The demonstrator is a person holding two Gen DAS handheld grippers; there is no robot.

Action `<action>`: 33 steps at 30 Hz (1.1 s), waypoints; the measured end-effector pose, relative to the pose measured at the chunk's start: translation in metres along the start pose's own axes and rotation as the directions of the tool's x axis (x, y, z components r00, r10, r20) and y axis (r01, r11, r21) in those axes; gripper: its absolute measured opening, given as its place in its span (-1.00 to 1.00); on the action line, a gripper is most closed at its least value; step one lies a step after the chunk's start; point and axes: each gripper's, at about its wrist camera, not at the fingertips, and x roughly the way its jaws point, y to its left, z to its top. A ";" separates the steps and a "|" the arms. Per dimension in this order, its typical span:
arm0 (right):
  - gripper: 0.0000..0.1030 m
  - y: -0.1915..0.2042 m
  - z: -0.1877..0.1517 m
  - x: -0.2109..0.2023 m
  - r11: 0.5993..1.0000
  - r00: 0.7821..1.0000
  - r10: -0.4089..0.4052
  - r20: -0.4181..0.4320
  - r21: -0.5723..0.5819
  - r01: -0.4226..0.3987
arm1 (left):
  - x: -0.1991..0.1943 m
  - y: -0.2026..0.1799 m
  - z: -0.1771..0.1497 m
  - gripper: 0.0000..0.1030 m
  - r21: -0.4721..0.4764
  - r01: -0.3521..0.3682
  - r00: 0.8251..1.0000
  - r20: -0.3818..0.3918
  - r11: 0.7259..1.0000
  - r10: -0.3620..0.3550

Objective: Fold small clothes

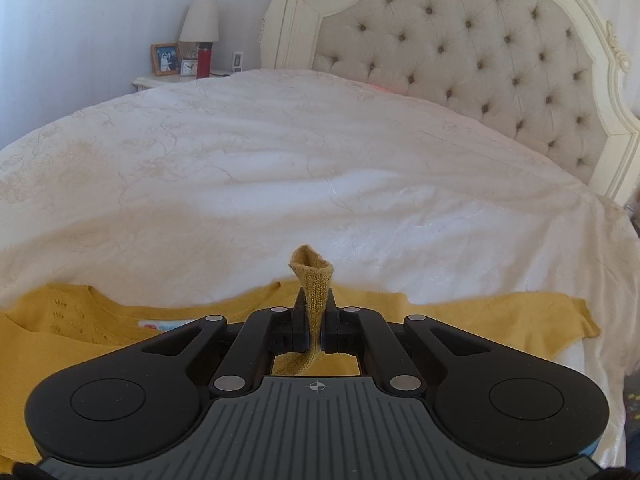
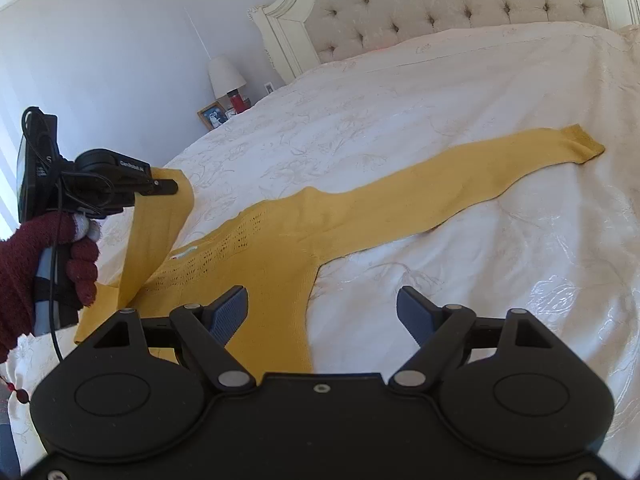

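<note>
The yellow knit sweater (image 2: 256, 256) is spread flat on the near part of the bed (image 2: 440, 92), neckline label up. One sleeve (image 2: 440, 178) is laid out straight across the white cover, its cuff well apart from the body. The other sleeve (image 2: 160, 228) is lifted off the cover and hangs as a taut band from the left tool (image 1: 316, 320). The left tool is clamped tight on this sleeve's cuff, with knit fabric protruding beyond the fingertips. This lift is judged to be the start of carrying the sleeve over the sweater's body for a fold.

The right tool (image 2: 322, 314) is spread wide and holds nothing. It hovers over the sweater's side edge, below the armpit. It is probably placed there to pin or pick up that edge, though contact cannot be confirmed.

The near hem is hidden beneath the tools. A wide stretch of bare cover is available beyond the sweater, toward the tufted headboard (image 1: 460, 52). The nightstand (image 1: 160, 80) with its lamp stands well apart, so sleeve travel is judged unobstructed.
</note>
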 end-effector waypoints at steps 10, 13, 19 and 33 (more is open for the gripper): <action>0.62 -0.014 0.003 0.003 0.999 1.000 -0.015 -0.012 0.028 0.016 | 0.018 -0.019 -0.026 -0.41 0.010 0.064 0.994 -0.093 0.998 -0.063; 0.62 -0.014 0.002 0.005 1.000 1.000 -0.009 -0.020 0.025 0.010 | 0.001 -0.011 -0.034 -0.37 0.017 0.086 0.991 -0.106 0.996 -0.084; 0.62 -0.011 -0.004 0.012 1.000 0.999 0.001 -0.044 0.007 -0.001 | -0.048 0.025 -0.086 -0.36 0.072 0.064 0.971 -0.233 0.995 -0.046; 0.62 0.003 -0.025 0.027 1.000 0.995 0.016 -0.097 0.000 -0.016 | -0.179 0.110 -0.217 -0.35 0.070 -0.091 0.930 -0.351 0.993 0.110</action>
